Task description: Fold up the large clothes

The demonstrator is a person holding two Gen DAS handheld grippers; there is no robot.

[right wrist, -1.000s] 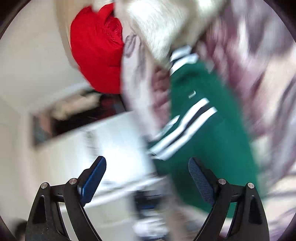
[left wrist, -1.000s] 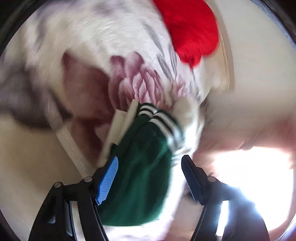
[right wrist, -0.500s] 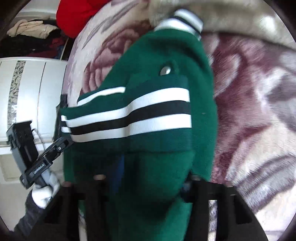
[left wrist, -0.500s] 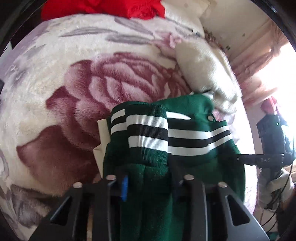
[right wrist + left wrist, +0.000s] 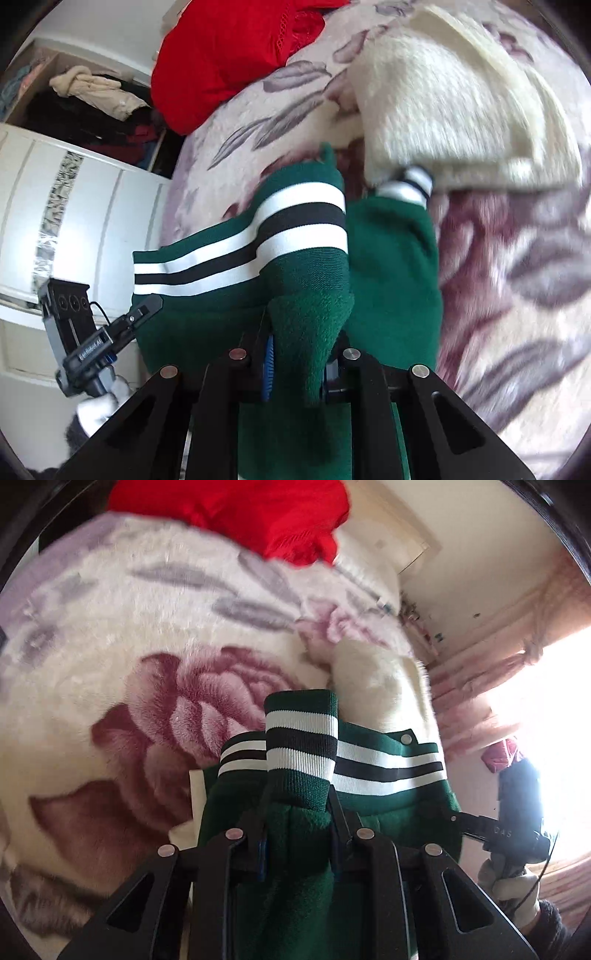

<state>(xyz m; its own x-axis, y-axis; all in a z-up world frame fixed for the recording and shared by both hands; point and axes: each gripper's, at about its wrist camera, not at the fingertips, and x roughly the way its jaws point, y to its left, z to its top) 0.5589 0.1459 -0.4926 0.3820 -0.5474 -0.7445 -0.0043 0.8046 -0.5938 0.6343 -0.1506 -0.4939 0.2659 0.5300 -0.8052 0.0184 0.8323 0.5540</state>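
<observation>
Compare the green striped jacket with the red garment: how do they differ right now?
The green fleece jacket with white and black rib stripes is clamped by the left gripper and right gripper; the red knit garment is untouched. The jacket is near the cameras, the red one bunched at the bed's far end. Both lie over the floral plush blanket.

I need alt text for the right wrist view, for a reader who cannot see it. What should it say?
The right gripper has its jaws shut on a fold of a green jacket with white and black stripes, over a floral blanket. A cream fleece garment and a red garment lie farther off; the left gripper grips the jacket's left edge.
</observation>
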